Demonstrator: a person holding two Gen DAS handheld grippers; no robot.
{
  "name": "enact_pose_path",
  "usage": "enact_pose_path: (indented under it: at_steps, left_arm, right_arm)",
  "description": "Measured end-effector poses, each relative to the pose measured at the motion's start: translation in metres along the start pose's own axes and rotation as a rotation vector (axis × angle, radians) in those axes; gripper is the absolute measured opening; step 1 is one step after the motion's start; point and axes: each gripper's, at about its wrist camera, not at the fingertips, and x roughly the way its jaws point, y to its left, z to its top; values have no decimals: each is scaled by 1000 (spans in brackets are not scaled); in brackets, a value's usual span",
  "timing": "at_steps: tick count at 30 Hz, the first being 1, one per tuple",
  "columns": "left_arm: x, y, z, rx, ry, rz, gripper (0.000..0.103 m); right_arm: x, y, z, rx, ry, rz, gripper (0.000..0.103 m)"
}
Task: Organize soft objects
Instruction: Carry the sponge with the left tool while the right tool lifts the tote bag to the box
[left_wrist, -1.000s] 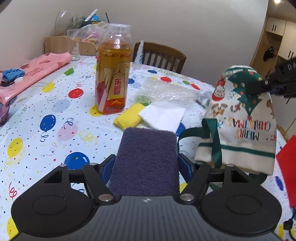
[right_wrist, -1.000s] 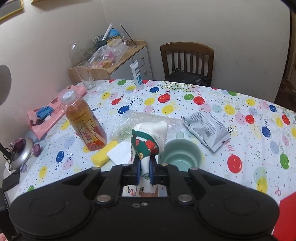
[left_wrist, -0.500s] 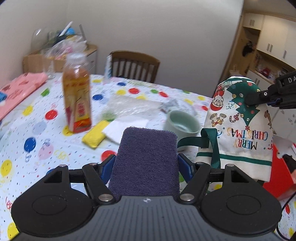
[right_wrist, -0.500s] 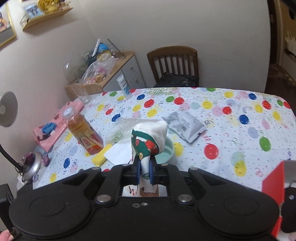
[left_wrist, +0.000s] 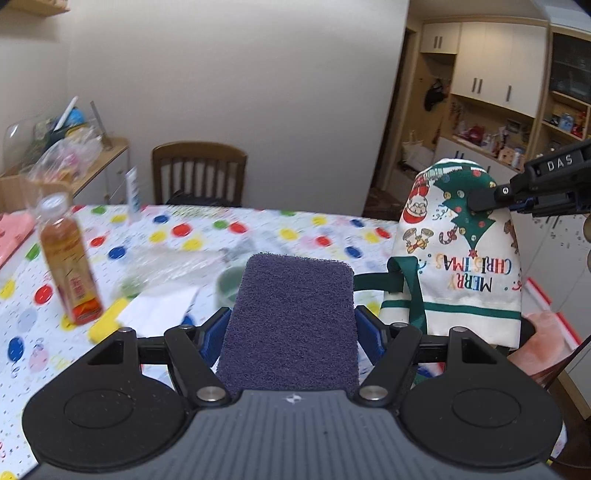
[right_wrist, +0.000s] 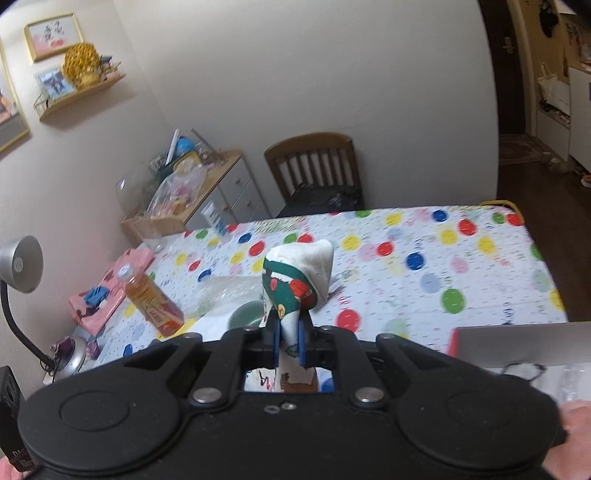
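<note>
My left gripper (left_wrist: 291, 328) is shut on a dark purple scouring sponge (left_wrist: 295, 317) and holds it above the table. My right gripper (right_wrist: 288, 341) is shut on a white and green Christmas cloth bag (right_wrist: 297, 284). The bag also shows at the right of the left wrist view (left_wrist: 461, 251), hanging from the right gripper's fingers (left_wrist: 484, 197) with its green ribbon loose. A yellow sponge (left_wrist: 107, 323) and a white tissue (left_wrist: 155, 308) lie on the table by the bottle.
The table has a balloon-print cloth (right_wrist: 424, 258). On it stand a tea bottle (left_wrist: 68, 260), a green cup (right_wrist: 245, 314), bubble wrap (left_wrist: 166, 264) and a pink cloth (right_wrist: 110, 288). A red box (left_wrist: 543, 321) sits at the right edge. A wooden chair (right_wrist: 314, 166) stands behind.
Both grippers have risen and pulled back from the table with their loads. The table objects look smaller and farther, and the room's cabinets have come into view.
</note>
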Motion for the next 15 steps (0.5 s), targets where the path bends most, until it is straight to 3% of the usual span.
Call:
enact_pose_path:
  at_steps: [8,15]
  left_arm:
    - [6,-61,20,51,-35,-53,71]
    - [24,-110,23,113,-29,-55,71]
  right_arm:
    - [-47,-61,2,32,-43,-62,8]
    - [-94,-125,2,83,-104,-152,8]
